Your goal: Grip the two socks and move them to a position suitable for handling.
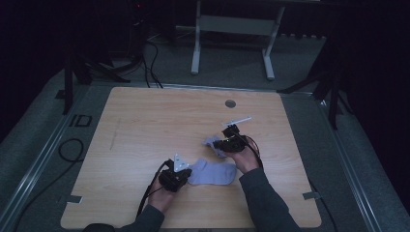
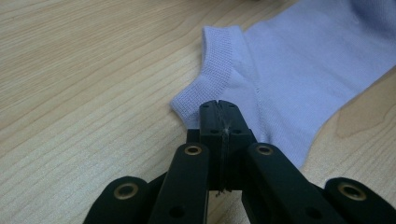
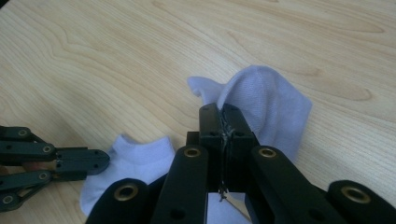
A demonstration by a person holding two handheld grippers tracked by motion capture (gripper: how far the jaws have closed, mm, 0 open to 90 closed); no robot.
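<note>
A pale lilac ankle sock (image 1: 215, 174) lies on the wooden table (image 1: 145, 125) near its front. My left gripper (image 1: 187, 175) is shut on the sock's ribbed cuff (image 2: 219, 70), low against the tabletop; its jaws stand pressed together over the cuff's edge (image 2: 219, 106). My right gripper (image 1: 221, 145) is shut on the sock's toe end (image 3: 266, 100), which is raised and folded back toward the far side. In the right gripper view the cuff end (image 3: 140, 156) lies flat, with the left gripper (image 3: 103, 161) at its edge.
A round grey grommet (image 1: 230, 103) sits in the tabletop near the far edge. A white metal frame (image 1: 232, 29) stands on the floor behind the table. Black cables (image 1: 70, 150) run along the floor at the left.
</note>
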